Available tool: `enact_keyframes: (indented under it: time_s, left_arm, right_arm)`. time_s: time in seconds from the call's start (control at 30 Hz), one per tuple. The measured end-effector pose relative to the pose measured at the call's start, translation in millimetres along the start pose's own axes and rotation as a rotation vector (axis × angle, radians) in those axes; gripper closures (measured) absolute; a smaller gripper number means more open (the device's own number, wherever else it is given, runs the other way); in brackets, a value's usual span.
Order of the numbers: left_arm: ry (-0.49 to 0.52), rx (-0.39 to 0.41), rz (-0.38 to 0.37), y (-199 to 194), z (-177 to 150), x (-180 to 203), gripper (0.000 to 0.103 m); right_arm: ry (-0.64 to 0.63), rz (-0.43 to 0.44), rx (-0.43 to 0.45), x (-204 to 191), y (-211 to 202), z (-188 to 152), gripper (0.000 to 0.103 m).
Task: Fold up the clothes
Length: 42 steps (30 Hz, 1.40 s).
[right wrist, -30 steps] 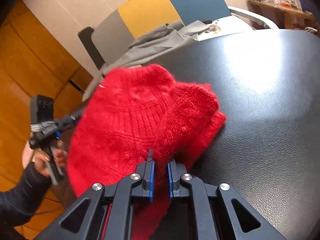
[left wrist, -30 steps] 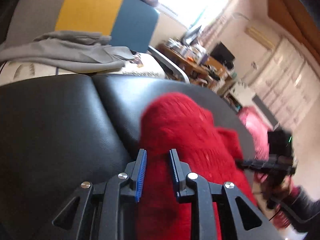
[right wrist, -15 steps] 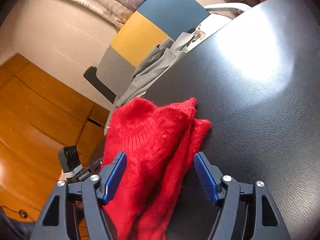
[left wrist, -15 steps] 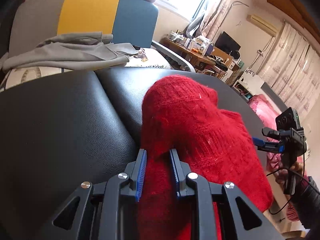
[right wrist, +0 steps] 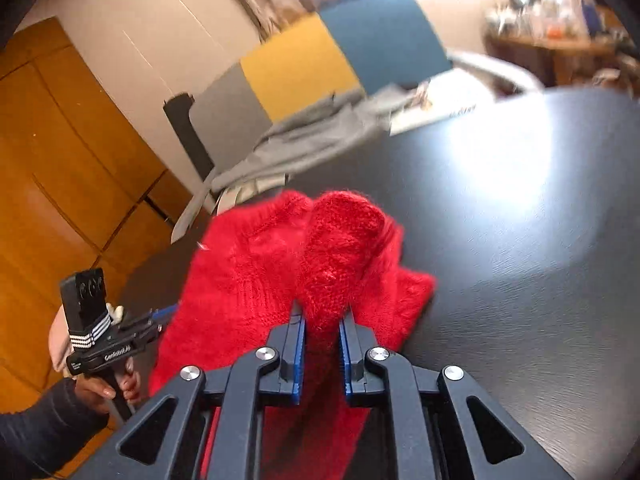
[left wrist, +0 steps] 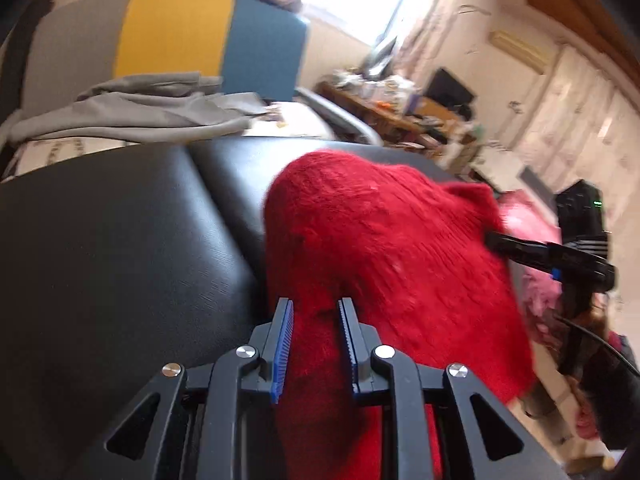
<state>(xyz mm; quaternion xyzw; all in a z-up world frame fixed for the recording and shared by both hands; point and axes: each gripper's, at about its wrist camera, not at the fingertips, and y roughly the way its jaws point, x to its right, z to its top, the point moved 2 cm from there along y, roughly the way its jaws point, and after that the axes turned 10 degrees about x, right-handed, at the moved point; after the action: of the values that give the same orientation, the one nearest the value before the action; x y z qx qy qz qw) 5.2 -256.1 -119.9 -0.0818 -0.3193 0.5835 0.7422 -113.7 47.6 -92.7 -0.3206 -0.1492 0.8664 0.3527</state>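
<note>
A fuzzy red knitted sweater (left wrist: 392,240) lies bunched on the black padded table (left wrist: 120,240). My left gripper (left wrist: 316,312) is shut on a thick fold at its near edge. In the right wrist view the sweater (right wrist: 256,272) lies folded over itself, and my right gripper (right wrist: 323,322) is shut on a raised fold of it. The right gripper also shows in the left wrist view (left wrist: 552,256) at the sweater's far right side. The left gripper shows in the right wrist view (right wrist: 120,336), held by a hand at the sweater's left side.
A grey garment (left wrist: 132,116) lies on a chair with a grey, yellow and blue back (left wrist: 176,36) behind the table. Paper (right wrist: 436,112) lies at the table's far edge. Wooden cabinets (right wrist: 60,160) stand to the left. A cluttered desk (left wrist: 392,108) stands farther back.
My right gripper was open half a second ago and has now shut on a fold of the sweater. My left gripper has kept its hold throughout.
</note>
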Motion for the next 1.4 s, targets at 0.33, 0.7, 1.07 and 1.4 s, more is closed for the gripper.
enact_keyframes:
  time_s: [0.33,0.7,1.07,1.4]
  left_arm:
    - [-0.161,-0.03,-0.116,3,21,-34,0.073]
    - [-0.363,-0.268,-0.442,113,50,-55,0.043]
    - [-0.431,-0.386,-0.577,179,46,-34,0.013]
    - [-0.022,-0.116,-0.318,80,66,18,0.053]
  right_arm:
    - [0.1,-0.136,-0.099,55,13,-46,0.086]
    - [0.057,-0.164,-0.12,62,17,-45,0.076]
    - [0.061,-0.128,-0.088,66,12,-50,0.074]
    - [-0.068,-0.163,-0.144,40,36,-29,0.072]
